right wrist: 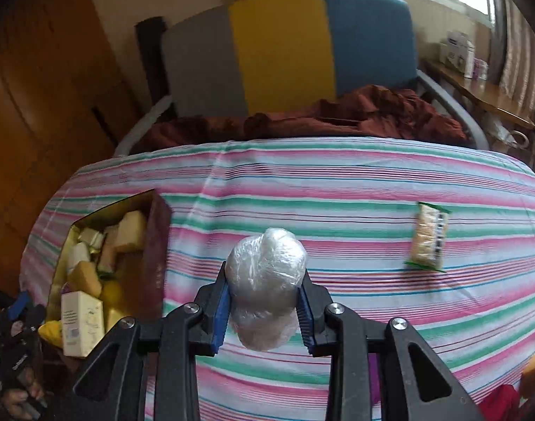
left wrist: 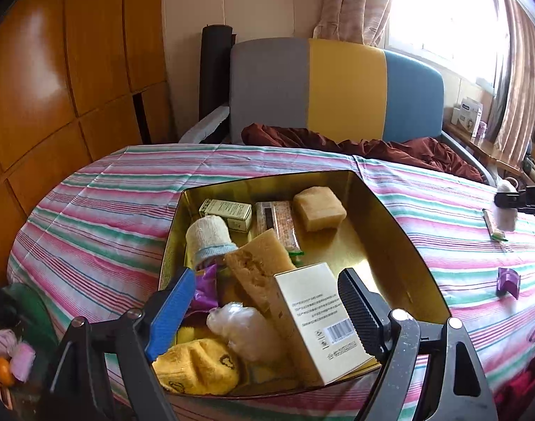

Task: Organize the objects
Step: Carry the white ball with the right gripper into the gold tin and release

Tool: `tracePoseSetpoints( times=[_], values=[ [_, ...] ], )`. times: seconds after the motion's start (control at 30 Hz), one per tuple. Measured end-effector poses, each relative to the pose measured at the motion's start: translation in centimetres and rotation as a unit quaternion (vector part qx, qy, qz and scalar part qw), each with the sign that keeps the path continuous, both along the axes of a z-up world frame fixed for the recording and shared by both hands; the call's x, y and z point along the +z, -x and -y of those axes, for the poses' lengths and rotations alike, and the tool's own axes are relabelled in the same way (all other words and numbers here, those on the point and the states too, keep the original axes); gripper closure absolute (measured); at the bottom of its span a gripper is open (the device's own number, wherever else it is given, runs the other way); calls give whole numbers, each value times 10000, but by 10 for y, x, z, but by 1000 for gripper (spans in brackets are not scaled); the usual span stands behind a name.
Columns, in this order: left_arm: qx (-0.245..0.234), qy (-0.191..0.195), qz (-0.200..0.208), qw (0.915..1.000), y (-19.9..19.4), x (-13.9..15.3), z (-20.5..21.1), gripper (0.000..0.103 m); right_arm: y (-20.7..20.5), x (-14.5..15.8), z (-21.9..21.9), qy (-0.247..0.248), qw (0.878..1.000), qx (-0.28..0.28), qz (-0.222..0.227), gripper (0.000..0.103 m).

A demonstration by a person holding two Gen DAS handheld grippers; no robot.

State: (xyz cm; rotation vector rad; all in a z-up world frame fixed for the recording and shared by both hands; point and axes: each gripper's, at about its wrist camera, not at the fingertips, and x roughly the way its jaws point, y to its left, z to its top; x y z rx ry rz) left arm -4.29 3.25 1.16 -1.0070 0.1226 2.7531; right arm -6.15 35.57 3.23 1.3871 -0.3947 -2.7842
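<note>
On the striped bedsheet (right wrist: 337,182), right gripper (right wrist: 265,301) clamped on crinkled clear-plastic-wrapped ball (right wrist: 265,273), gold-lined tin box (right wrist: 155,210) left; left gripper (left wrist: 267,301) jaws apart, empty, over box; carry high, clear the rim, release into bare far-right floor.

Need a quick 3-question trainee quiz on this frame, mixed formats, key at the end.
1. True or false: the right gripper is shut on a clear plastic-wrapped bundle.
2. Multiple choice: where does the snack packet with green ends lie? A) inside the gold tin B) on the striped tablecloth C) on the chair
3. Fill in: the white barcode box stands inside the gold ____, between the open fingers of the left gripper.

Key: 1 true; 2 B; 3 tin
</note>
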Motion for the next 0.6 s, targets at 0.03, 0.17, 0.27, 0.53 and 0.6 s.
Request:
tracePoseSetpoints(
  times=[0.03, 0.17, 0.27, 0.53, 0.6],
  values=[
    [8, 2, 1, 10000, 0, 0, 3, 19, 5, 0, 19, 46, 9997, 226, 26, 71],
    [128, 8, -55, 9999, 2, 2, 19, 19, 23, -7, 93, 106, 9941, 1059, 223, 71],
    [278, -40, -110, 9995, 5, 6, 35, 19, 40, -19, 137, 49, 9880, 1469, 469, 71],
    [505, -288, -100, 9983, 11, 7, 58, 18, 80, -66, 175, 28, 9828, 1491, 1091, 68],
    [487, -315, -61, 9983, 11, 5, 57, 18, 85, -72, 175, 268, 9825, 1450, 1135, 68]
  ],
)
